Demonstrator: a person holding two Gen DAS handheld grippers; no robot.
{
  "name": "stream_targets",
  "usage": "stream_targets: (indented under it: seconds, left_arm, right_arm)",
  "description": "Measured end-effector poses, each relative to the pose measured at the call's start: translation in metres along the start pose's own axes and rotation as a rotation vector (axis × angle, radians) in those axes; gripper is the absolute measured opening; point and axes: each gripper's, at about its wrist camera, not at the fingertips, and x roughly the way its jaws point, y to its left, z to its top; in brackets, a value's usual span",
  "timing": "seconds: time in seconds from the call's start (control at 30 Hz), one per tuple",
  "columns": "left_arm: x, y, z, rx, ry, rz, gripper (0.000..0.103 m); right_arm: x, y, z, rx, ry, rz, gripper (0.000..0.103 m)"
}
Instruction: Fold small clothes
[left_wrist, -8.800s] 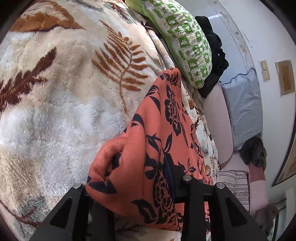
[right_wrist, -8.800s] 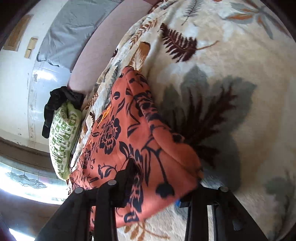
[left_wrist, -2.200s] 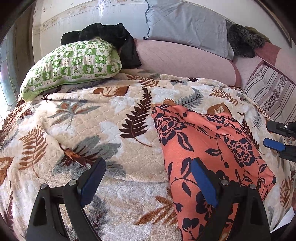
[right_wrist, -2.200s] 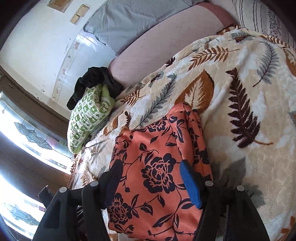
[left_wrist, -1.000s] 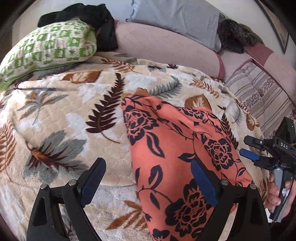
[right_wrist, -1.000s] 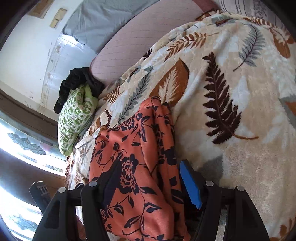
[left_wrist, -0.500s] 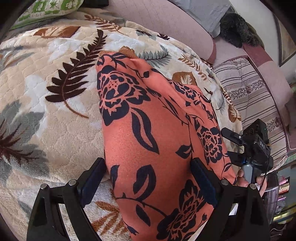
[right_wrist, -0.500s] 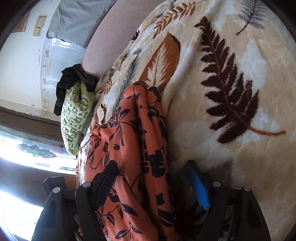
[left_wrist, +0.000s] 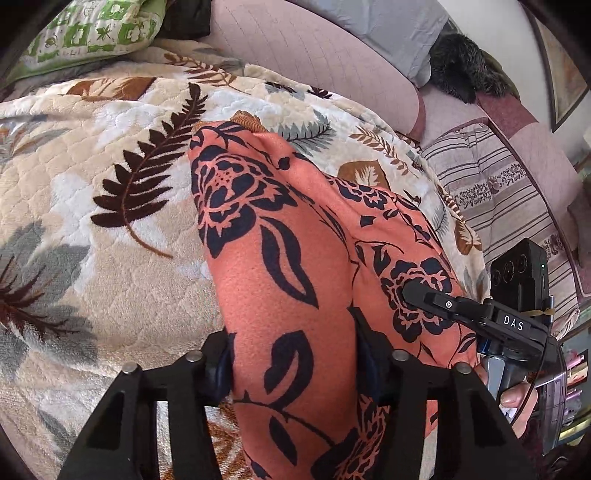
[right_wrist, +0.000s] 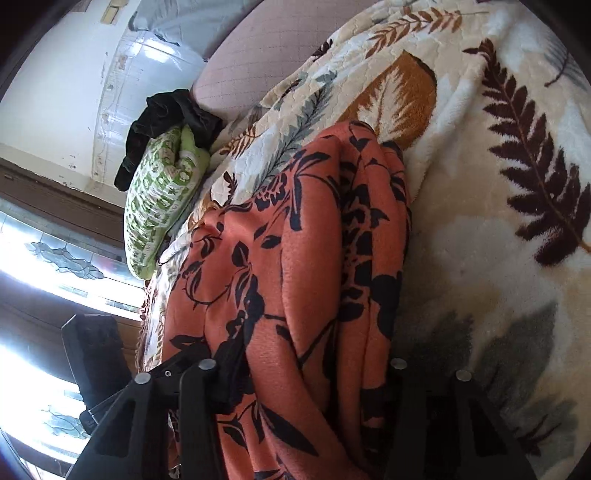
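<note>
so the orange flowered cloth (left_wrist: 280, 280) is lying on the leaf-print blanket (left_wrist: 110, 192) on the bed, near end bunched up between both tools, far end reaching toward the pink headboard cushion (left_wrist: 314, 48). left gripper (left_wrist: 293, 354) has its fingers narrowed onto a fat ridge of the fabric, pads pressed against both sides, so i'd call that a grip. right gripper (right_wrist: 314, 363) looks the same deal, fingers on either side of a stack of layers at the cloth's right edge, though the right-hand pad is buried in shadow so i can't swear it's actually touching. my guess is this is the start of the next fold, near end getting carried up and over toward the far end. to do it well i'd lift both sides level and together, keep the edge taut between the two grips so the layers don't slide apart, and lay it down instead of dropping it, since that fuzzy blanket will probably drag on the underside. views differ a lot: the left camera shows the right tool coming in from the side with fingers of a hand (left_wrist: 513, 398) on its handle, plus a striped cushion (left_wrist: 491, 184) and something dark and furry (left_wrist: 465, 74) up top. the right camera shows the stacked folded edges on the right side that you can't make out from the left, plus the green pillow (right_wrist: 162, 199) with a black garment (right_wrist: 166, 114) on it and a bright window
</note>
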Motion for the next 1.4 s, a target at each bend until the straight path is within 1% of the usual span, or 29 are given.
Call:
stream_targets:
  seconds: [0.07,0.13,0.23,0.33,0.47,0.57,0.67,0.8,0.9,0.93,1.0,1.03,1.07,1.1,1.13,1.17,1.2,1.23,1.27,1.33,1.37,1.4]
  left_arm:
    - [-0.007,-0.004,0.0,0.029,-0.021,0.011,0.044]
    - [-0.018,-0.01,0.001,0.062,-0.046,0.034,0.043]
    - [-0.044,-0.012,0.004,0.089,-0.115,0.051,0.043]
    - [-0.076,-0.007,0.009,0.094,-0.179,0.052,0.043]
    - [-0.108,0.007,0.005,0.087,-0.228,0.08,0.043]
    - [-0.119,0.025,-0.001,0.055,-0.226,0.096,0.043]
    - [-0.124,0.043,-0.008,0.033,-0.204,0.106,0.043]
    - [-0.117,0.063,-0.014,0.008,-0.164,0.121,0.043]
    - [-0.102,0.077,-0.015,-0.004,-0.122,0.149,0.044]
    - [-0.093,0.085,-0.016,-0.019,-0.092,0.162,0.047]
    - [-0.073,0.1,-0.019,-0.064,-0.025,0.212,0.062]
    - [-0.069,0.107,-0.019,-0.088,-0.026,0.224,0.082]
    - [-0.067,0.111,-0.02,-0.106,-0.026,0.236,0.09]
    - [-0.067,0.113,-0.019,-0.112,-0.022,0.229,0.09]
    - [-0.068,0.114,-0.019,-0.114,-0.022,0.222,0.09]
    - [-0.07,0.113,-0.02,-0.118,-0.025,0.225,0.091]
    - [-0.074,0.112,-0.022,-0.119,-0.033,0.238,0.091]
    - [-0.078,0.108,-0.026,-0.115,-0.048,0.258,0.09]
    - [-0.085,0.103,-0.031,-0.108,-0.069,0.285,0.09]
    - [-0.103,0.088,-0.04,-0.08,-0.125,0.361,0.09]
    - [-0.112,0.08,-0.045,-0.056,-0.162,0.398,0.09]
    - [-0.122,0.072,-0.05,-0.032,-0.198,0.42,0.09]
  right_arm:
    - [-0.006,0.014,-0.002,-0.044,-0.033,-0.028,0.044]
    - [-0.013,0.03,-0.002,-0.092,-0.068,-0.04,0.043]
    - [-0.023,0.056,-0.004,-0.149,-0.129,-0.028,0.043]
    - [-0.032,0.077,-0.006,-0.175,-0.184,0.027,0.043]
    - [-0.028,0.102,-0.008,-0.182,-0.202,0.104,0.043]
    - [-0.016,0.12,-0.015,-0.201,-0.187,0.123,0.043]
    - [0.001,0.13,-0.023,-0.192,-0.152,0.134,0.043]
    - [0.017,0.134,-0.036,-0.197,-0.113,0.117,0.043]
    - [0.034,0.126,-0.041,-0.16,-0.068,0.103,0.043]
    - [0.042,0.122,-0.041,-0.144,-0.05,0.092,0.043]
    - [0.062,0.111,-0.042,-0.114,0.011,0.031,0.043]
    - [0.073,0.103,-0.043,-0.097,0.049,-0.024,0.048]
    - [0.081,0.094,-0.043,-0.077,0.072,-0.06,0.054]
    - [0.084,0.087,-0.042,-0.051,0.08,-0.045,0.057]
    - [0.084,0.083,-0.039,-0.029,0.083,-0.021,0.058]
    - [0.083,0.083,-0.038,-0.027,0.093,-0.022,0.059]
    - [0.081,0.085,-0.038,-0.04,0.098,-0.037,0.063]
    - [0.077,0.089,-0.039,-0.06,0.091,-0.061,0.065]
    - [0.071,0.091,-0.041,-0.076,0.077,-0.084,0.065]
    - [0.054,0.096,-0.046,-0.095,0.035,-0.11,0.065]
    - [0.041,0.099,-0.048,-0.109,-0.004,-0.12,0.065]
    - [0.028,0.106,-0.051,-0.132,-0.054,-0.129,0.065]
